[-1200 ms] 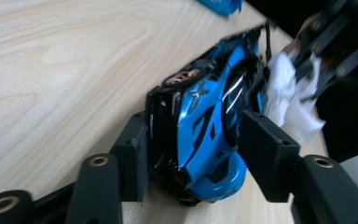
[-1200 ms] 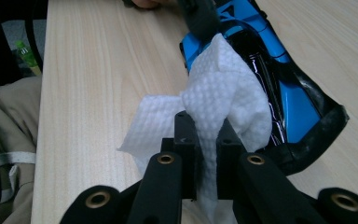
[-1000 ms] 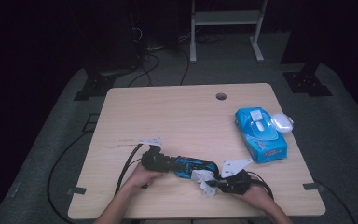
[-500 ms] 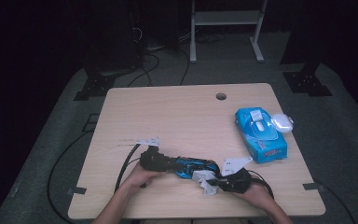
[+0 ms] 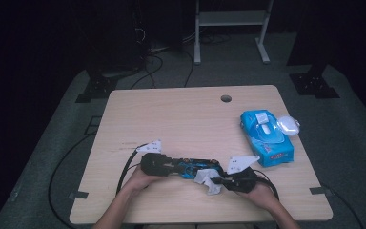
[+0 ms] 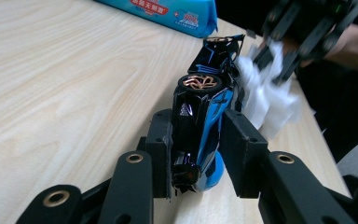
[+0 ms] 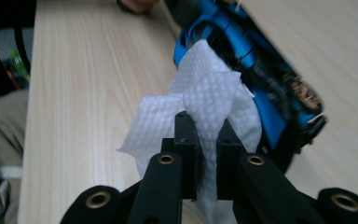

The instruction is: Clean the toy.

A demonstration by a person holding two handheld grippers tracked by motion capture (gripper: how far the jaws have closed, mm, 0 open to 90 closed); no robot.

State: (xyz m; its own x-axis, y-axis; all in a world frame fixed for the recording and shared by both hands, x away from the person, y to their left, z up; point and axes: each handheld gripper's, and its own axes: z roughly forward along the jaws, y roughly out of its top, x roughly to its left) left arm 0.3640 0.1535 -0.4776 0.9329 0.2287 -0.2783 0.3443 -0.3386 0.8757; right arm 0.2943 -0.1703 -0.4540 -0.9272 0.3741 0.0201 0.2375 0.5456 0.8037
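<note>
Between the jaws of our left gripper [image 6: 196, 154] sits the toy car [image 6: 204, 116], tipped on its side, its long axis running straight away from them; they have just been closing and now pinch its near end. Our right gripper [image 7: 200, 140], the nearer one to the car's far end, has its jaws pressed together on a white wipe [image 7: 200, 100] that lies just beside the blue body. We cannot tell whether wipe and car touch. On the counter [image 5: 181, 119], the wipe pack [image 5: 266, 137] stays well apart.
</note>
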